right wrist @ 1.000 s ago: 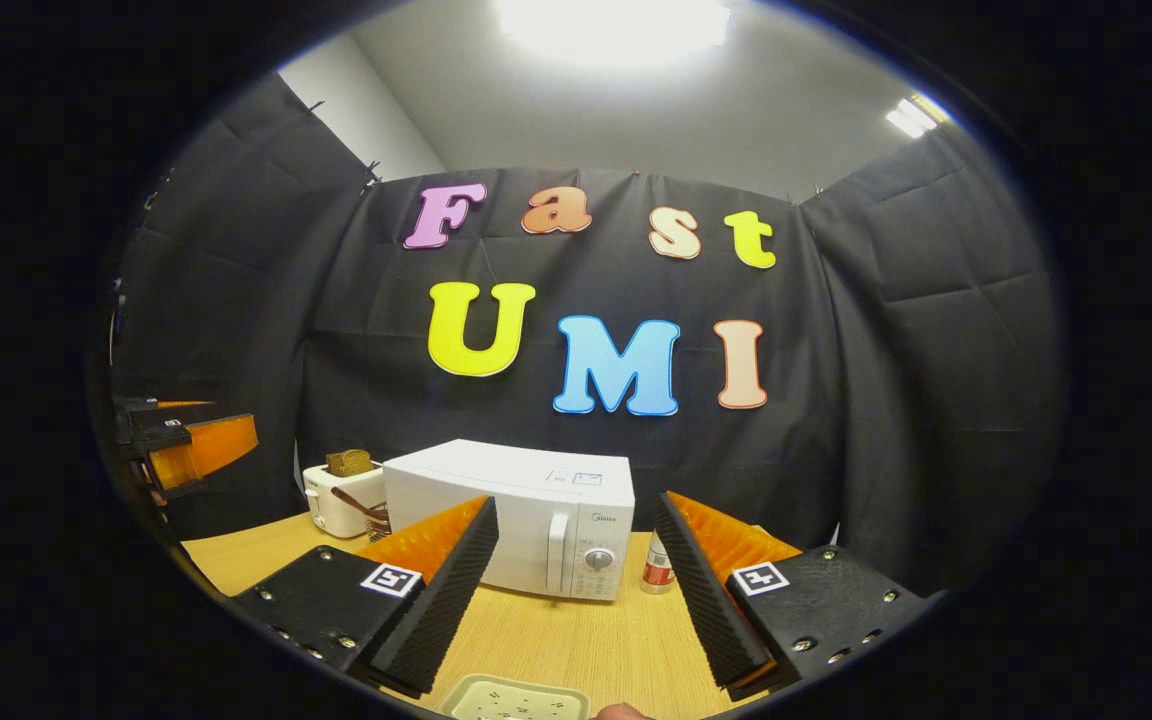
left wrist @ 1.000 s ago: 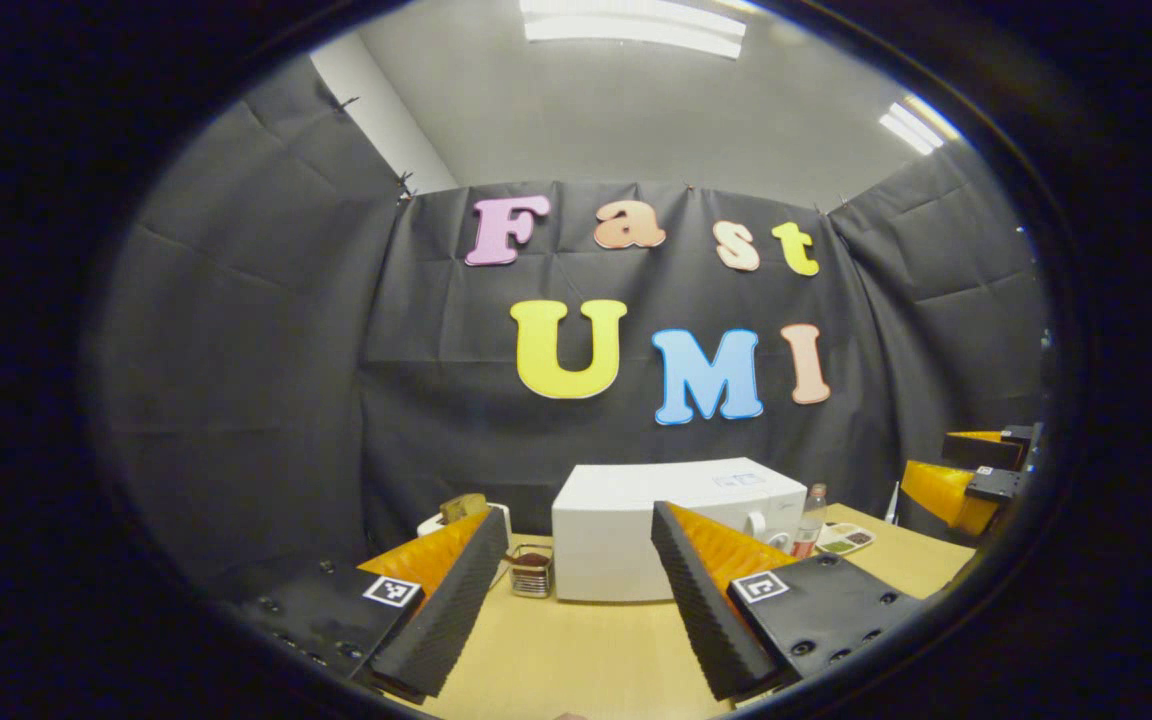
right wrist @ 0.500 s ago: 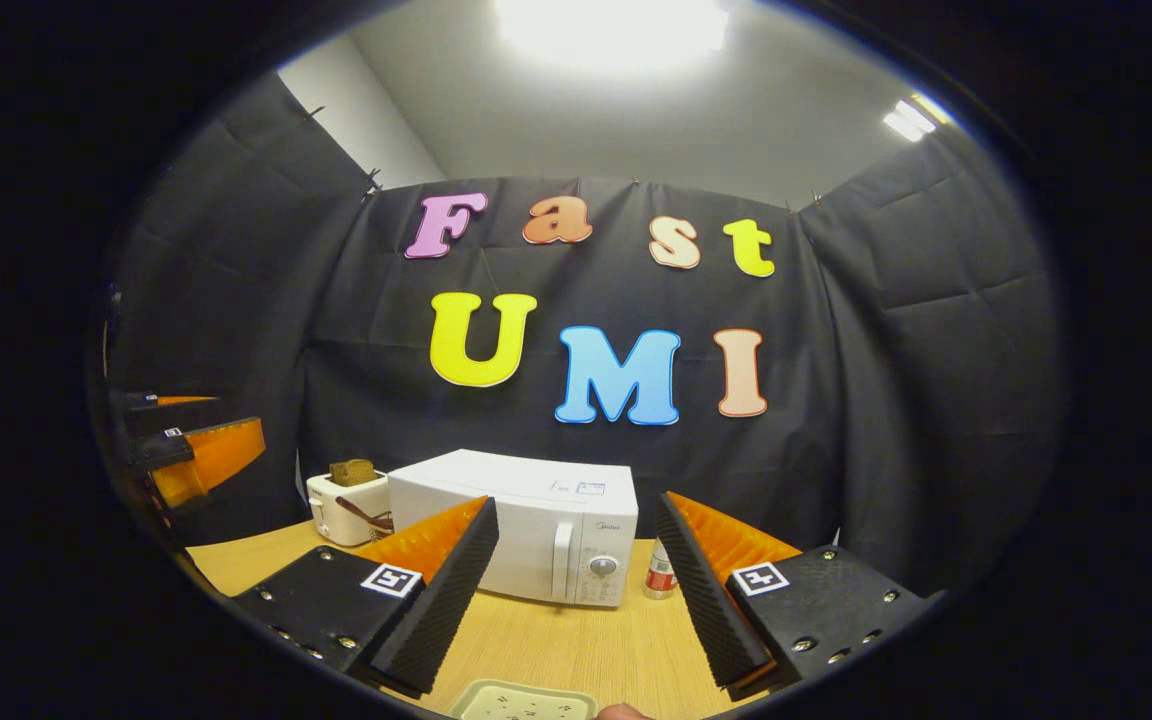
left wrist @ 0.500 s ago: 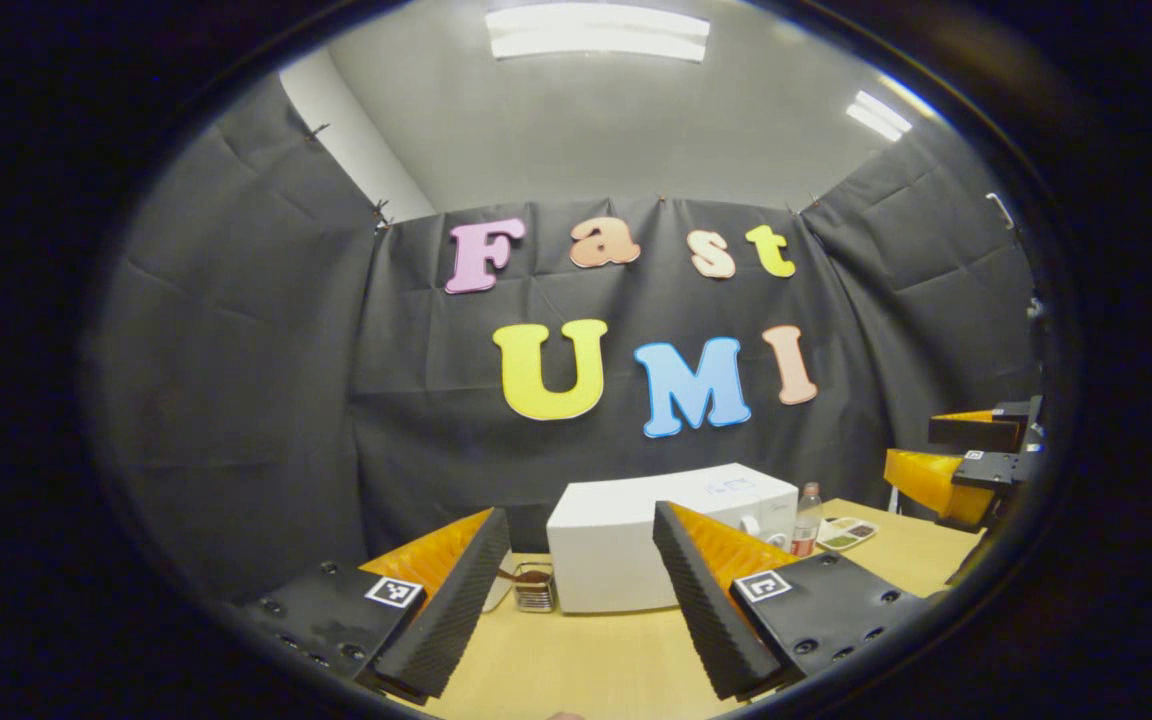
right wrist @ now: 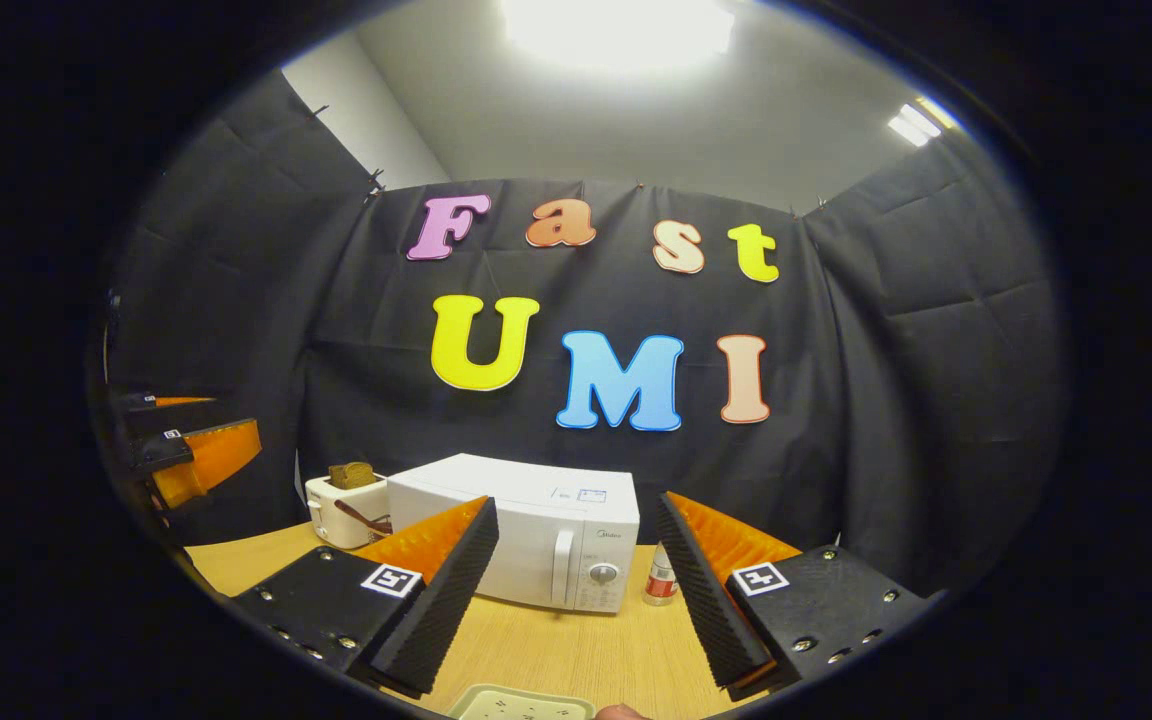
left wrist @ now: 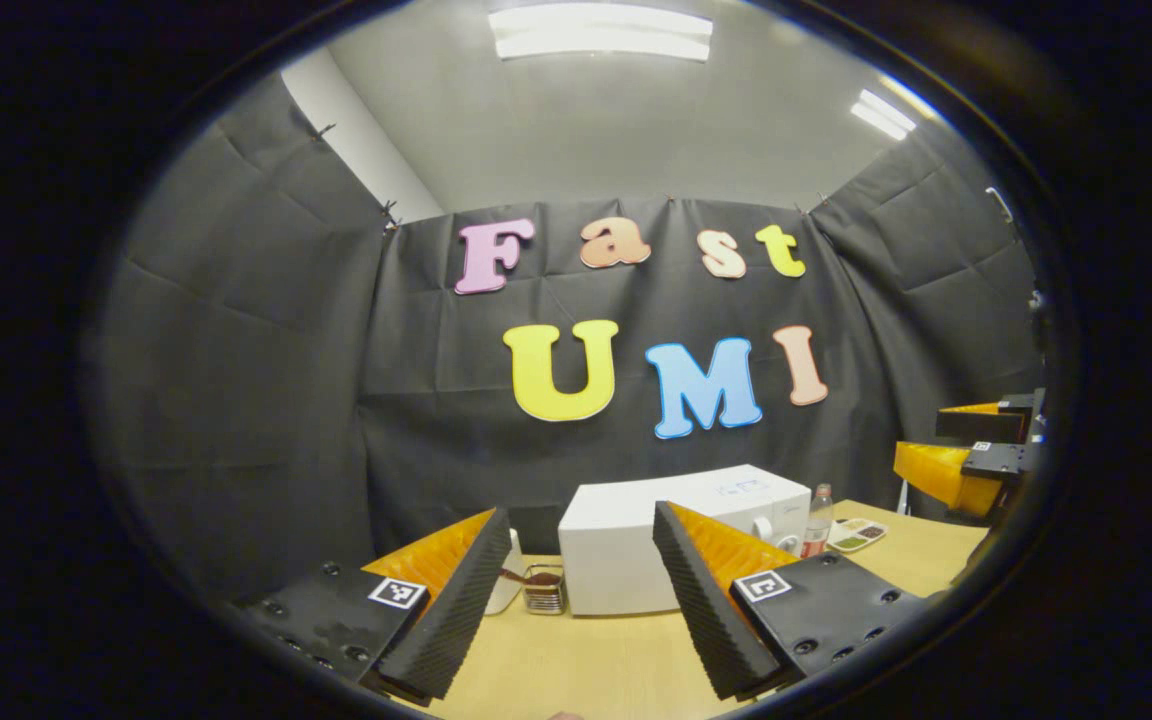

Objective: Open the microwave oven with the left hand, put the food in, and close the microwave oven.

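Observation:
The white microwave point(right wrist: 536, 545) stands on the wooden table point(right wrist: 576, 650) with its door shut, handle point(right wrist: 561, 568) and dial point(right wrist: 602, 574) facing me. My right gripper point(right wrist: 577, 498) is open and empty, well short of it. A pale tray point(right wrist: 521, 705) lies just under it at the table's near edge. In the left gripper view the microwave point(left wrist: 616, 560) shows its side, partly behind my fingers. My left gripper point(left wrist: 579, 510) is open and empty, held back from it. A compartment tray of food point(left wrist: 856, 535) lies to the right of the microwave.
A white toaster point(right wrist: 344, 505) holding a bread slice stands left of the microwave, with a small wire rack point(left wrist: 543, 588) beside it. A small bottle point(right wrist: 660, 578) stands at the microwave's right. The other gripper point(left wrist: 921, 440) hangs open at the right, and the left one point(right wrist: 234, 415) at the far left.
Both views have drifted a little, so the microwave sits slightly lower in each. Both grippers stay open and empty.

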Available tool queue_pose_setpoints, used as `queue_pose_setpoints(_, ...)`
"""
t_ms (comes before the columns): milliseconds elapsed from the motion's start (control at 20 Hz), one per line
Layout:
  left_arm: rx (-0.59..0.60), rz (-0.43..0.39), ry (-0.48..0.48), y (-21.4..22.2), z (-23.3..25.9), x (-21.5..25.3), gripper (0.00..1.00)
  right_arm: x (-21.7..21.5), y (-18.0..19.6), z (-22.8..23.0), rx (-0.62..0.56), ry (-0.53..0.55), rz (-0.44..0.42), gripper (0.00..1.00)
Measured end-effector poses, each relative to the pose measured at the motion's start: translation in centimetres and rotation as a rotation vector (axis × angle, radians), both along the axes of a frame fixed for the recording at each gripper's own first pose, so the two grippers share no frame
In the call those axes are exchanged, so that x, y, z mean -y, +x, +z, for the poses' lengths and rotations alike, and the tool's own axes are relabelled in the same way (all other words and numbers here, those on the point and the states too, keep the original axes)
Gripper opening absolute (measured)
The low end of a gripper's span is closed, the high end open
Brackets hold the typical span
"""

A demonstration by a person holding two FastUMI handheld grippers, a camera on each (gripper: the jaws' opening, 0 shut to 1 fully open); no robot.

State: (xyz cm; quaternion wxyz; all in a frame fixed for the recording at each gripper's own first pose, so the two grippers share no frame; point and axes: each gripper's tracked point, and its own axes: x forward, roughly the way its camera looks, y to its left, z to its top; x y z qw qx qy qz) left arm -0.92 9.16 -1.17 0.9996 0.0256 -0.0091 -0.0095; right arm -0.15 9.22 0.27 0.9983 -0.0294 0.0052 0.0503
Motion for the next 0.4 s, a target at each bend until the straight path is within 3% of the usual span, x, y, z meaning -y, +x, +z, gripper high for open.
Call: queue_pose_setpoints(400,0.003,0.029,0.004,0.2,0.3,-1.7,0.99,-0.8,0.6,1.2,0.025,0.01,0.007,0.97)
